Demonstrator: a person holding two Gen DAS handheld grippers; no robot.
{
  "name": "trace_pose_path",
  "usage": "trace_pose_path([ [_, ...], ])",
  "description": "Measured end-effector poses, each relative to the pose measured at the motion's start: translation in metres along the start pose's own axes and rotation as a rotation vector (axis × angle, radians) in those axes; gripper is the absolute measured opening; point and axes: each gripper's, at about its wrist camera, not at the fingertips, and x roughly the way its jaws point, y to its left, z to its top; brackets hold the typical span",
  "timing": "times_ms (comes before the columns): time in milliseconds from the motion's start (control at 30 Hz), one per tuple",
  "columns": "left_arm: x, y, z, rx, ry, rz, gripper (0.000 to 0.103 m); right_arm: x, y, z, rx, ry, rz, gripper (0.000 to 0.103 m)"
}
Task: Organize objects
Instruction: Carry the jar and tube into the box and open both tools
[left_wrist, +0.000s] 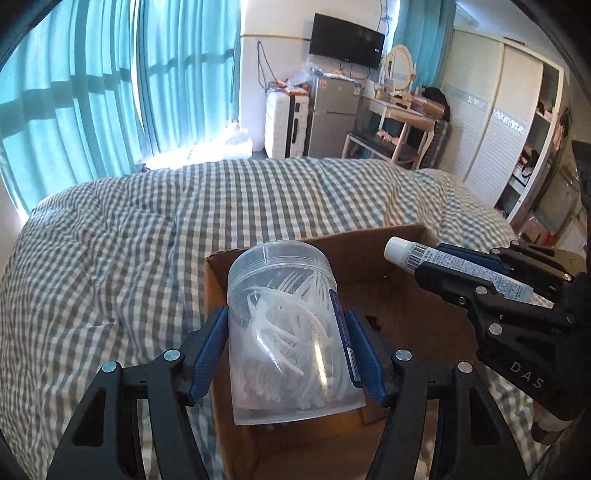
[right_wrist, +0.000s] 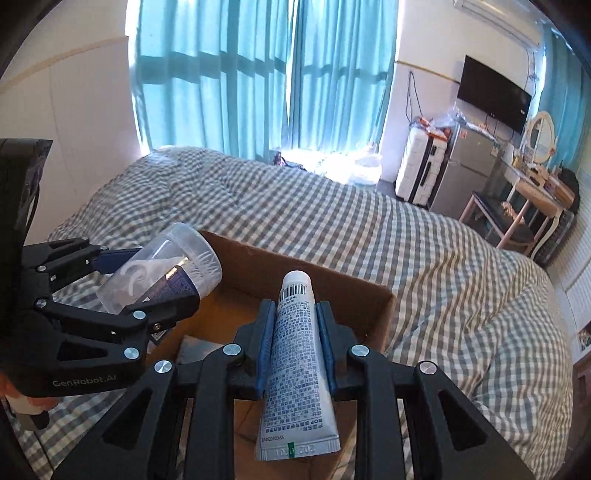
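My left gripper (left_wrist: 286, 328) is shut on a clear plastic jar (left_wrist: 291, 332) of white floss picks, held above the open cardboard box (left_wrist: 406, 314). My right gripper (right_wrist: 295, 314) is shut on a white toothpaste tube (right_wrist: 295, 354), cap forward, also over the cardboard box (right_wrist: 332, 284). In the left wrist view the right gripper (left_wrist: 439, 262) comes in from the right with the tube (left_wrist: 443, 264). In the right wrist view the left gripper (right_wrist: 147, 280) comes in from the left with the jar (right_wrist: 162, 269). The box sits on the checked bedcover.
The bed (left_wrist: 147, 229) with its grey-and-white checked cover fills the foreground. Behind it are teal curtains (left_wrist: 110, 92), a white suitcase (left_wrist: 286, 122), a small fridge (left_wrist: 332, 114), a dressing table (left_wrist: 402, 107) and a wardrobe (left_wrist: 498, 122).
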Motion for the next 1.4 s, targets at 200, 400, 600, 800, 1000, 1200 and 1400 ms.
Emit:
trace_pose_path([
  [200,0.027,-0.004,-0.009,0.038,0.028,-0.024,0.066,0.033,-0.001,-0.009,0.001,0.045,0.001,0.022],
  [400,0.042,-0.009,-0.022,0.082,0.056,-0.011,0.066,0.048,0.004,-0.020,-0.014,0.074,0.001,0.022],
  [600,0.041,-0.016,-0.026,0.115,0.050,-0.002,0.066,0.041,-0.002,-0.026,0.050,0.052,0.053,0.023],
  [800,0.025,-0.017,-0.020,0.099,0.029,-0.023,0.081,0.016,-0.004,-0.024,0.058,-0.007,0.034,0.026],
  [1000,-0.015,-0.026,-0.012,0.110,-0.012,0.004,0.091,-0.031,-0.005,-0.014,0.076,-0.075,-0.002,0.052],
  [1200,-0.072,-0.025,-0.011,0.097,-0.076,0.041,0.095,-0.089,0.005,-0.008,0.040,-0.141,-0.046,0.059],
  [1400,-0.126,-0.028,-0.019,0.087,-0.121,0.080,0.099,-0.145,0.018,-0.020,0.018,-0.180,-0.043,0.065],
])
